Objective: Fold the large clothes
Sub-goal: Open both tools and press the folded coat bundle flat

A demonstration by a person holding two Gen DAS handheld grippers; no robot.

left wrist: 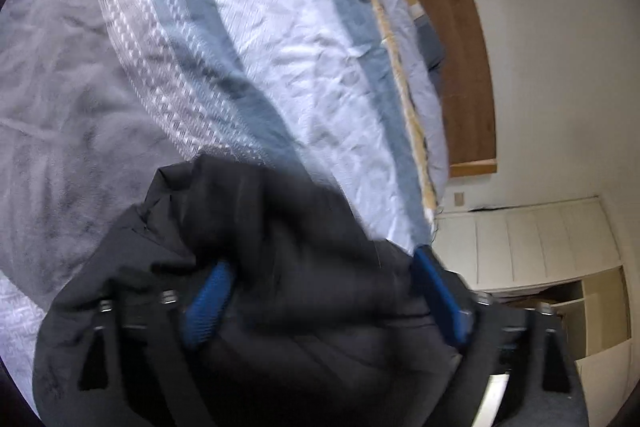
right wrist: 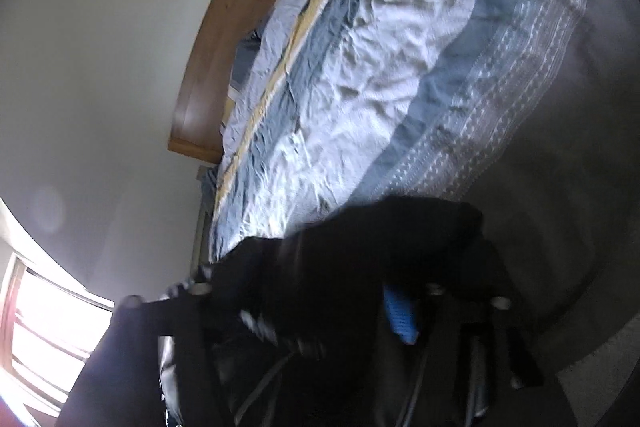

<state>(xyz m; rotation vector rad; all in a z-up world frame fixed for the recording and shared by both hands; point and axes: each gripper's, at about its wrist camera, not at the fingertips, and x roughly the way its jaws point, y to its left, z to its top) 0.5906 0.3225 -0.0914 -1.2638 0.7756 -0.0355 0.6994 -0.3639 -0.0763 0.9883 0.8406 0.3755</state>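
Observation:
A black garment (left wrist: 280, 227) lies bunched at the near edge of the bed. In the left wrist view it fills the space between my left gripper's (left wrist: 324, 301) two blue pads (left wrist: 208, 303), which stand wide apart and open. Cloth spills over the left finger and below the jaws. In the right wrist view the same black garment (right wrist: 360, 247) drapes over my right gripper (right wrist: 332, 315). Only one blue pad (right wrist: 400, 319) shows there; the other finger is hidden under the cloth. These jaws look spread, with fabric lying loosely across them.
The bed carries a blue and white striped duvet (left wrist: 280, 27) (right wrist: 360, 67) and a grey blanket (left wrist: 60, 87) nearer me. A wooden headboard (left wrist: 460, 47) (right wrist: 224, 27) stands against the white wall. White cabinets (left wrist: 540, 239) stand to the right, a bright window (right wrist: 40, 327) to the left.

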